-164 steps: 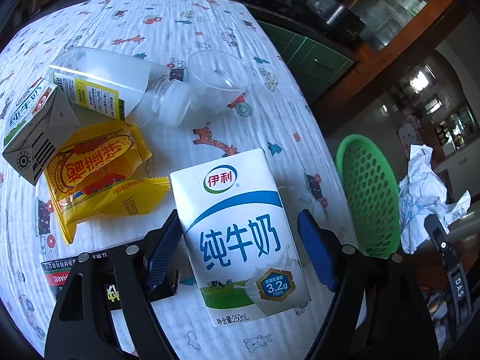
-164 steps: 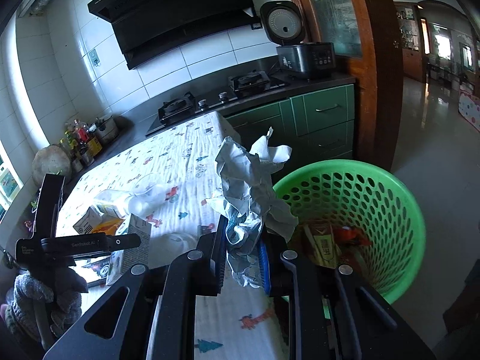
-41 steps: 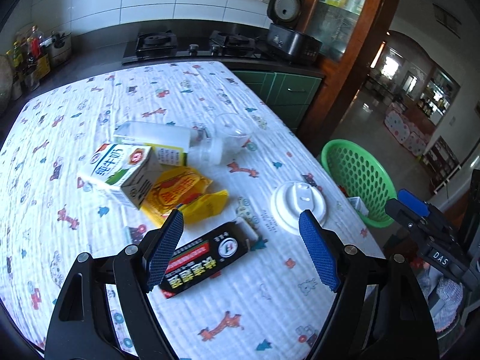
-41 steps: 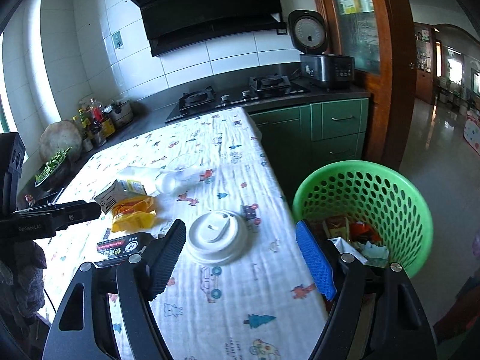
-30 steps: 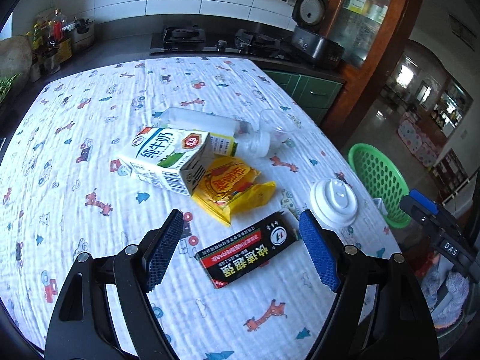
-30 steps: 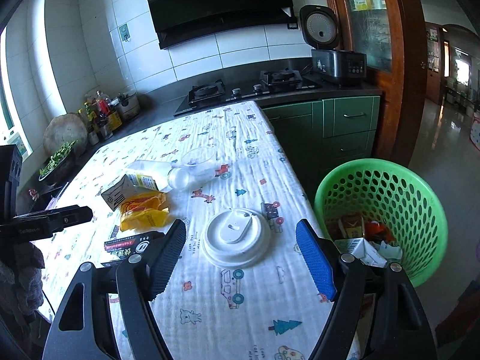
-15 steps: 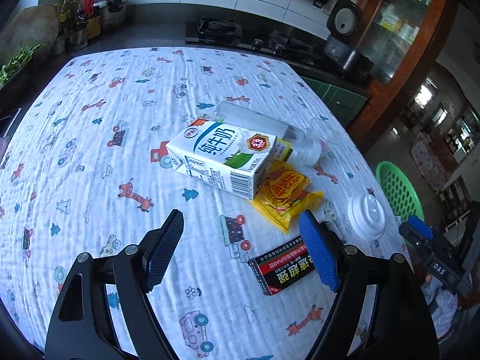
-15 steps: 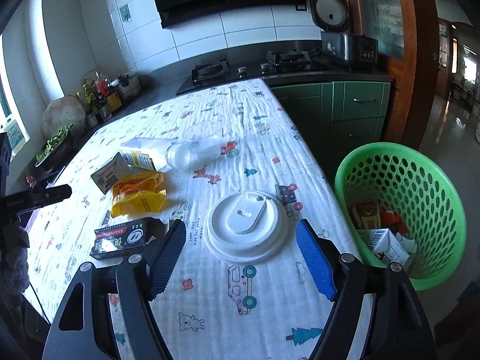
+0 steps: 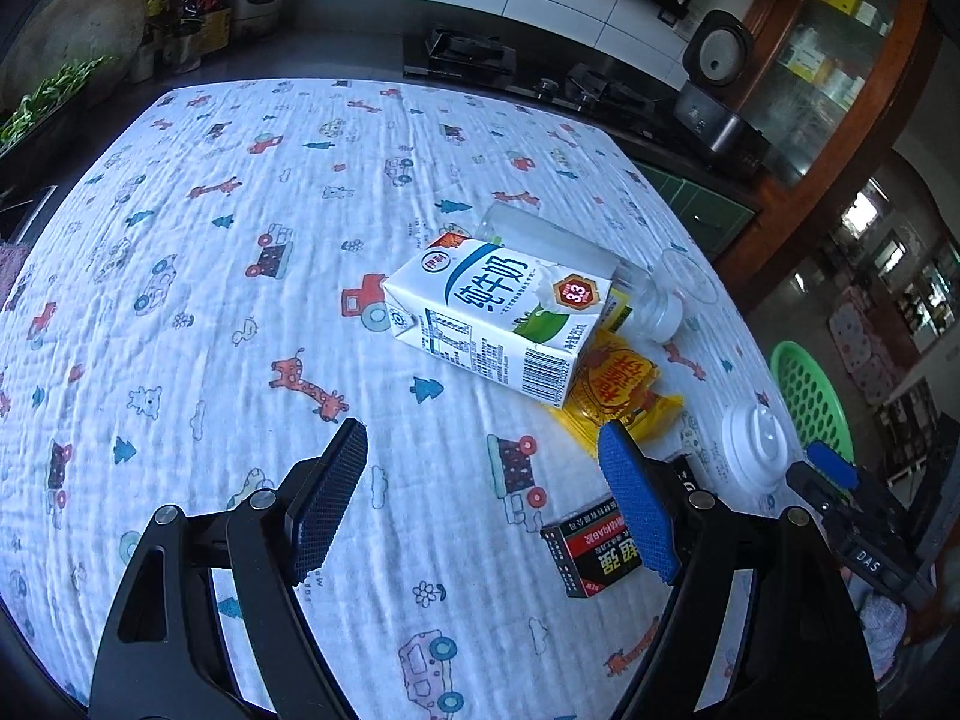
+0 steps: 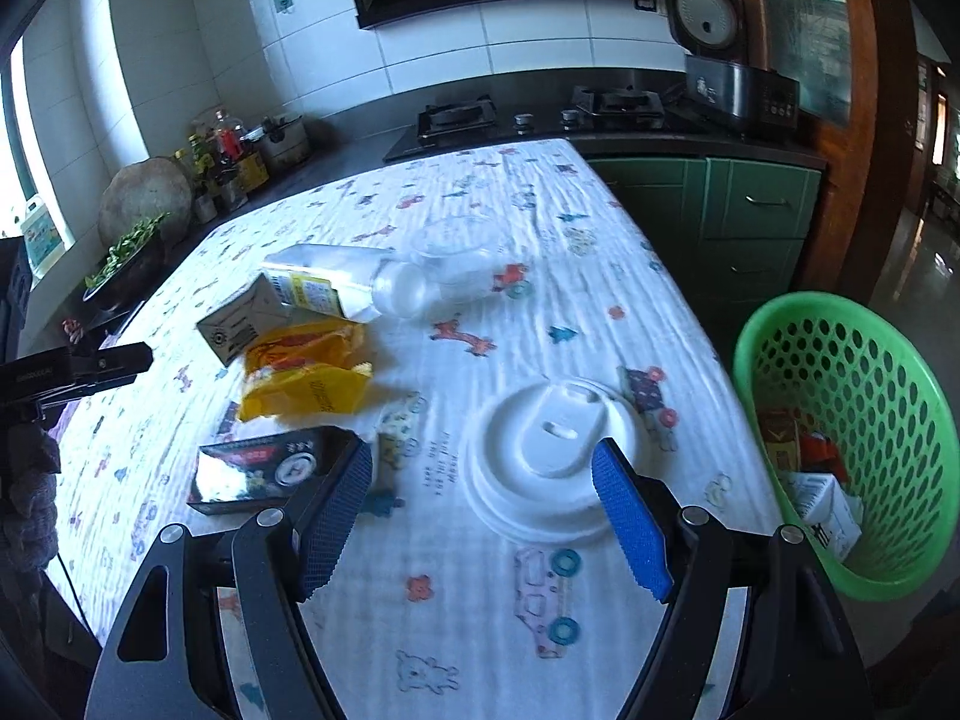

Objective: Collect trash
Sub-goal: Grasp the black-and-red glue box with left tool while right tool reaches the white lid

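Observation:
Trash lies on the patterned tablecloth: a milk carton on its side, a clear plastic bottle, a clear cup, a yellow snack bag, a black-and-red box and a white lid. My left gripper is open and empty, hovering short of the carton. My right gripper is open and empty, low over the white lid, with the black box to its left. The green basket stands beside the table and holds some trash.
A stove and a rice cooker line the back counter. Green cabinets and a wooden cupboard stand to the right. Bottles and greens sit at the left counter. The table edge runs close to the basket.
Both grippers let go of the blue milk carton and crumpled paper earlier. The left gripper has swung left toward the green carton; the right has moved closer and lower over the white lid.

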`<state>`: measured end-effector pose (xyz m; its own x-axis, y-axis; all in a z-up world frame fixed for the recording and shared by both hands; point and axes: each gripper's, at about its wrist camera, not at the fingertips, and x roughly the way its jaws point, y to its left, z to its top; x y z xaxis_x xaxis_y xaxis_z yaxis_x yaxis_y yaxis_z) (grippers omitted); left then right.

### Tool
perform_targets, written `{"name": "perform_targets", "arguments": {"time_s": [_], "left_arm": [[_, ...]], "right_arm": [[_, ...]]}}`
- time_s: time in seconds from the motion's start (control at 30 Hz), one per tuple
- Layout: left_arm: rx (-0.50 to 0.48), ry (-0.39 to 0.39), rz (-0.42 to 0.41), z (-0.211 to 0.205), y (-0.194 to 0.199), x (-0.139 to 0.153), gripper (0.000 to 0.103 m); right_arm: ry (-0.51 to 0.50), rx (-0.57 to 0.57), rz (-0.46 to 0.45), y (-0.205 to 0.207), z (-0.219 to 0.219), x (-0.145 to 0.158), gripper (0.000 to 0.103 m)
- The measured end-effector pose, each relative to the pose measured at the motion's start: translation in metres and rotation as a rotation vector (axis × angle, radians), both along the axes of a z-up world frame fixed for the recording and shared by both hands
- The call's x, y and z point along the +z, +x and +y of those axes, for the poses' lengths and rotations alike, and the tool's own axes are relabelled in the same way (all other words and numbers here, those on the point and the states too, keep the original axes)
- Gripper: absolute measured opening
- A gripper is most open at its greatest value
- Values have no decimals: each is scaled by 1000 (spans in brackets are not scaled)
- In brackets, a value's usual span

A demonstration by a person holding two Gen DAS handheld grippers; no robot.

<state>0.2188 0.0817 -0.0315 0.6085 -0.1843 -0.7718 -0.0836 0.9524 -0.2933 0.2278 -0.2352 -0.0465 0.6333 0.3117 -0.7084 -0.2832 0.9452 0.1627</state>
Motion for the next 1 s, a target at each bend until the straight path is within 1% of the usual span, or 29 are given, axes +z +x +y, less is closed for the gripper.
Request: {"name": "perform_targets", "arguments": {"time_s": [0.1,0.23,0.3,0.4,0.5,0.67,0.7,0.87,0.93,1.0], "left_arm": [[9,-3,-3,7,-2,1,78],[-34,8,-3,3,-6,-3,78],[-80,4,-2,-4,-9,-6,78],[-176,11,-15,-21,-14,-10,78],[-277,41,-33,-41,-18,-12,78],[-456,122,-46,-79,-20,-20,78],[-475,145,-43,-85,-19,-22,78],[-579,201,-25,-104,-14,-34,78],[-596,236,-21,-109,-10,-37,78],[-621,241,-2,-112,-4,-40,78]], "right_arm": [[6,36,-4,2,15,5,73],[3,74,-12,1,33,6,73],[0,80,-11,1,36,5,73],[-8,71,-9,1,32,4,73],[-19,55,-9,0,22,4,73],[-29,8,0,0,-1,0,73],[-29,-3,4,0,-6,-1,73],[-29,-30,13,-3,-21,-4,73],[-34,-33,15,-3,-23,-5,73],[-35,-34,20,-3,-26,-6,73]]}}
